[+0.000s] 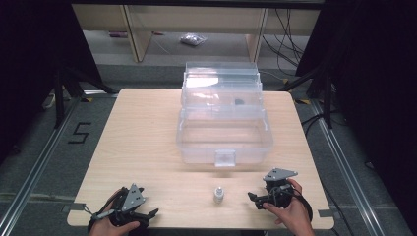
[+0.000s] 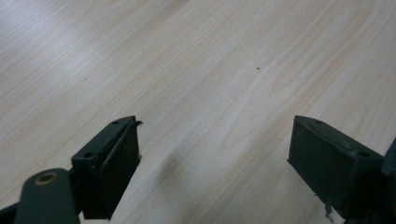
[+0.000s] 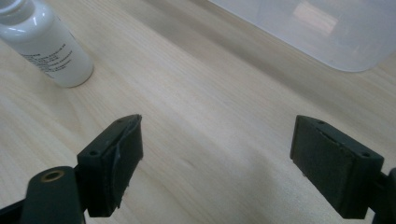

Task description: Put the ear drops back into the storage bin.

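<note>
A small white bottle (image 1: 218, 194) stands upright on the wooden table (image 1: 142, 142) near its front edge, between the two hands; in the right gripper view the bottle (image 3: 51, 44) is at the upper left, well ahead of the jaws. My right gripper (image 1: 254, 198) rests low on the table to the bottle's right, open, with nothing between its jaws (image 3: 217, 163). At the front left my left gripper (image 1: 150, 214) is open over bare wood (image 2: 215, 163). A clear plastic storage box (image 1: 223, 120) with its lid up stands behind the bottle.
A latch tab (image 1: 225, 158) sticks out of the box's front wall. The box's rounded corner (image 3: 327, 32) lies ahead of the right gripper. Beyond the table are floor, wooden shelf legs (image 1: 135, 34) and cables.
</note>
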